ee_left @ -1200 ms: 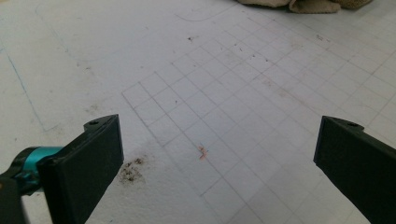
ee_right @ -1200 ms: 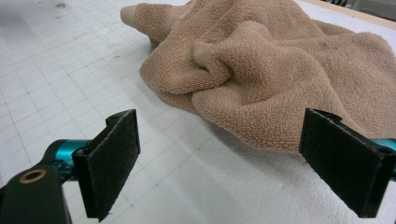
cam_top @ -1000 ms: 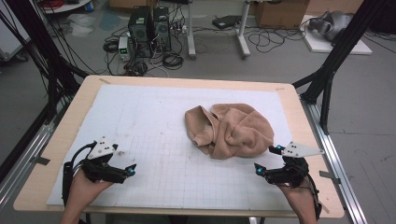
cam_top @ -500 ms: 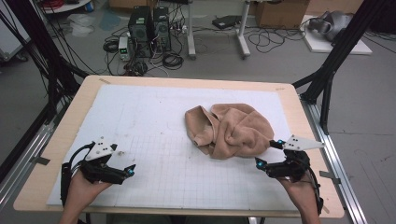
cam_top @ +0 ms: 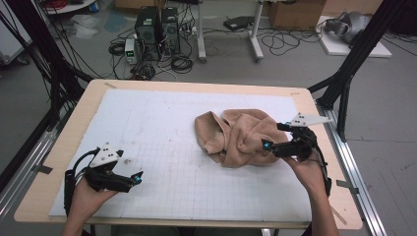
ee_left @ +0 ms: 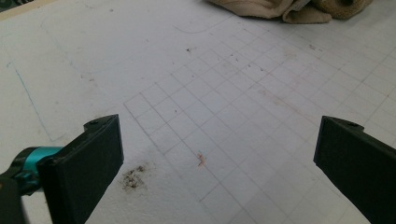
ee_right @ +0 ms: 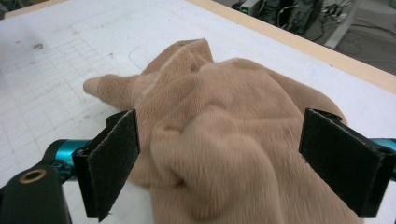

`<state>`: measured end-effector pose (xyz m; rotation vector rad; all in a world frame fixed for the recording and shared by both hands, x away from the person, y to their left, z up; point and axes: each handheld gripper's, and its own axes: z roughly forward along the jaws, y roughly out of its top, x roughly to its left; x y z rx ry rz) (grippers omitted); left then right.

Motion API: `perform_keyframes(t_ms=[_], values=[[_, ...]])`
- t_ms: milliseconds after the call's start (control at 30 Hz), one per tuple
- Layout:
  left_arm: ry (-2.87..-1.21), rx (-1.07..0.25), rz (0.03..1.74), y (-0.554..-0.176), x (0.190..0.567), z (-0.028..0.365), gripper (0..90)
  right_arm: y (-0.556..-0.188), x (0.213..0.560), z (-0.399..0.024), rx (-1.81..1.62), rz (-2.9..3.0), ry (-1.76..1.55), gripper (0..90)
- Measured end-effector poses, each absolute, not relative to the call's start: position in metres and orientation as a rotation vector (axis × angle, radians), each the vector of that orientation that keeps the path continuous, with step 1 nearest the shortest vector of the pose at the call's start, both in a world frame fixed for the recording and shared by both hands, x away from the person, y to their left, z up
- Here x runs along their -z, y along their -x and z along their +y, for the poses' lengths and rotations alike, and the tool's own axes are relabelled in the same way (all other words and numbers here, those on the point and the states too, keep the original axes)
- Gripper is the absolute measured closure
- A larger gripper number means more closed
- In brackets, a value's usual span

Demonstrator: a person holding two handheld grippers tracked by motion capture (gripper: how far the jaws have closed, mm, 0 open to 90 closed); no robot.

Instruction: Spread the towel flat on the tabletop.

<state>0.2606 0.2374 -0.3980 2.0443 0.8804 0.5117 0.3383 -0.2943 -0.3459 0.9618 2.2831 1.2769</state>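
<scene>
right gripper [cam_top: 272, 136] has moved up from the near edge onto the tan towel [cam_top: 236, 135], jaws wide, straddling a fold, nothing pinched yet; towel crumpled right of centre; left gripper [cam_top: 134, 179] unmoved, jaws wide, empty; grasp looks next

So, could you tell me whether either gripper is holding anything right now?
Nothing is held: the right gripper stands open around the crumpled tan fleece cloth; the left gripper is open.
</scene>
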Motion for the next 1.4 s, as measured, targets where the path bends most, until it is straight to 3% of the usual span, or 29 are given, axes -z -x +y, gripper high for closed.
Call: perform_keyframes(t_ms=[400, 667, 900, 933, 1033, 1200, 1400], values=[[-2.032, -0.522, 0.879, -0.261, 0.395, 0.240, 1.9, -0.380, 0.346, -0.265, -1.222, 2.335, -0.973, 11.6], [-2.031, -0.513, 0.876, -0.260, 0.399, 0.240, 1.9, -0.400, 0.371, -0.243, -1.145, 2.442, -1.026, 13.2], [-2.029, -0.507, 0.879, -0.258, 0.403, 0.241, 1.9, -0.409, 0.394, -0.221, -1.054, 2.568, -1.006, 26.3], [-2.029, -0.508, 0.877, -0.258, 0.404, 0.242, 1.9, -0.411, 0.404, -0.213, -1.016, 2.602, -1.002, 33.7], [-2.023, -0.503, 0.885, -0.258, 0.406, 0.242, 2.0, -0.410, 0.407, -0.210, -1.001, 2.599, -1.003, 41.3], [-2.023, -0.497, 0.877, -0.259, 0.408, 0.239, 1.9, -0.409, 0.405, -0.210, -0.988, 2.596, -1.001, 61.3], [-2.034, -0.497, 0.871, -0.259, 0.408, 0.236, 1.9, -0.401, 0.397, -0.209, -0.986, 2.582, -0.920, 66.8]])
